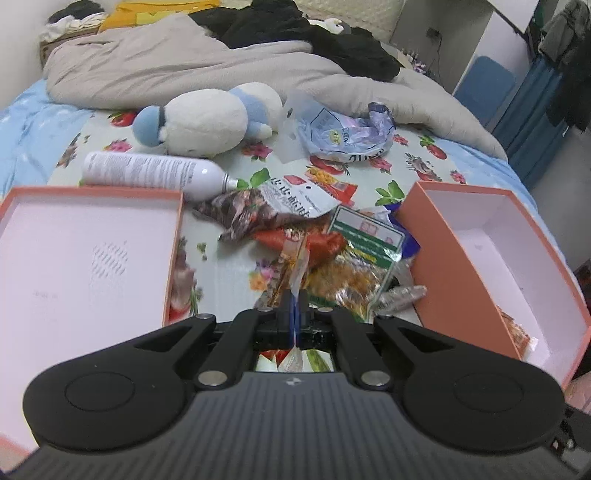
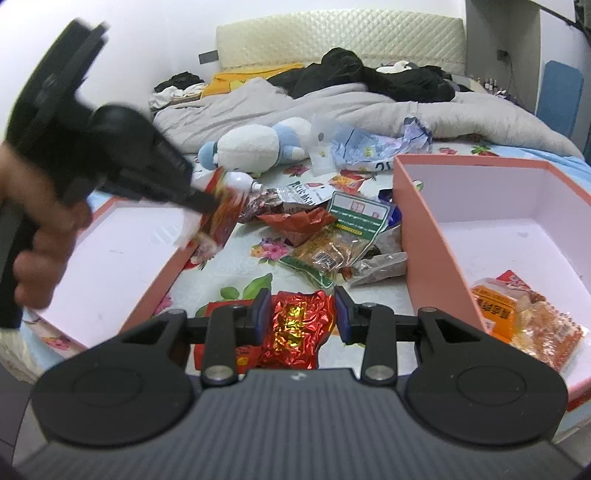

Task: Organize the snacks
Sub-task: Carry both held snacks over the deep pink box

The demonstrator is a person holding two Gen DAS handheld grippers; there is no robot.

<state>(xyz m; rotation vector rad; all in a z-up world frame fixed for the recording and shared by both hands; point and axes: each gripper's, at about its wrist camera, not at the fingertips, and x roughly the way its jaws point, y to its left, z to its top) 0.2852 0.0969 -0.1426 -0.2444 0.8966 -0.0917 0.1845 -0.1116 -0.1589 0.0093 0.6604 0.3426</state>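
Note:
A pile of snack packets (image 1: 332, 254) lies on the floral sheet between two orange boxes. My left gripper (image 1: 295, 295) is shut on a thin red and yellow snack packet (image 1: 297, 269); in the right wrist view it (image 2: 207, 203) holds that packet (image 2: 221, 218) above the edge of the left box (image 2: 122, 258). My right gripper (image 2: 301, 306) is open, its jaws on either side of a crinkled red foil packet (image 2: 295, 328) on the sheet. The right box (image 2: 517, 236) holds orange snack packets (image 2: 524, 317) in its near corner.
A white spray can (image 1: 147, 173), a white and blue plush toy (image 1: 207, 122) and a crumpled plastic bag (image 1: 343, 133) lie behind the pile. A grey duvet (image 1: 184, 70) and dark clothes (image 1: 295, 29) cover the far bed.

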